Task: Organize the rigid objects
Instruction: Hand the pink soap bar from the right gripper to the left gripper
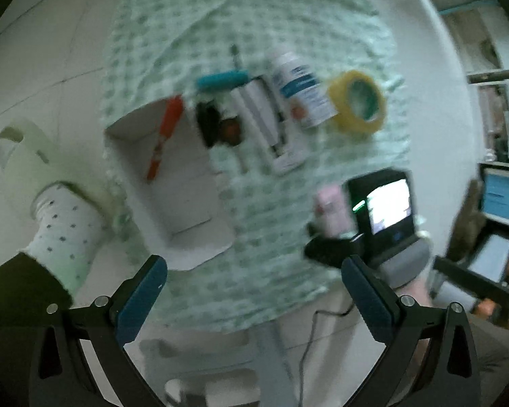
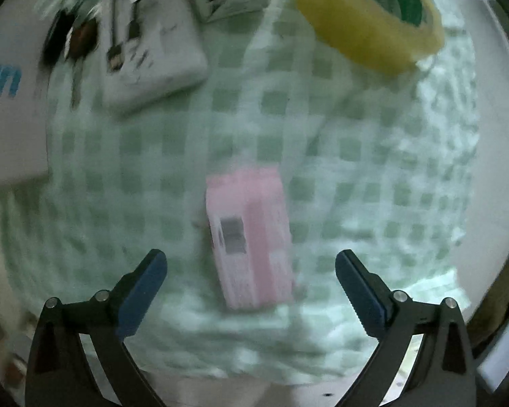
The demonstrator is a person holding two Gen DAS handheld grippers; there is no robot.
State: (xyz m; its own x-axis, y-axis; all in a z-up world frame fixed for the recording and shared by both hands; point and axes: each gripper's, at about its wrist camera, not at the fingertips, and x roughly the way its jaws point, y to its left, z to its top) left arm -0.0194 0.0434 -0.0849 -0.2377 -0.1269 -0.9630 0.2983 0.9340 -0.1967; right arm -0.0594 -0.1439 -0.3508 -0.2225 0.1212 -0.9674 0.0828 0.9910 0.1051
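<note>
My right gripper (image 2: pixel 251 256) is open over the green checked cloth (image 2: pixel 356 156). A small pink box (image 2: pixel 251 240) lies flat on the cloth between its fingers and just ahead of them, touching neither pad. In the left wrist view the pink box (image 1: pixel 329 200) shows beside the right gripper's body with its lit screen (image 1: pixel 387 210). My left gripper (image 1: pixel 254 264) is open and empty above the cloth's near edge. An open white cardboard box (image 1: pixel 183 190) holds an orange pen (image 1: pixel 166 135).
On the cloth lie a yellow tape roll (image 2: pixel 370 23), a white flat pack (image 2: pixel 149 44), a white bottle with a blue label (image 1: pixel 302 88), a teal-handled tool (image 1: pixel 220 79) and a black item (image 1: pixel 208 122). A spotted sleeve (image 1: pixel 64 234) is at the left.
</note>
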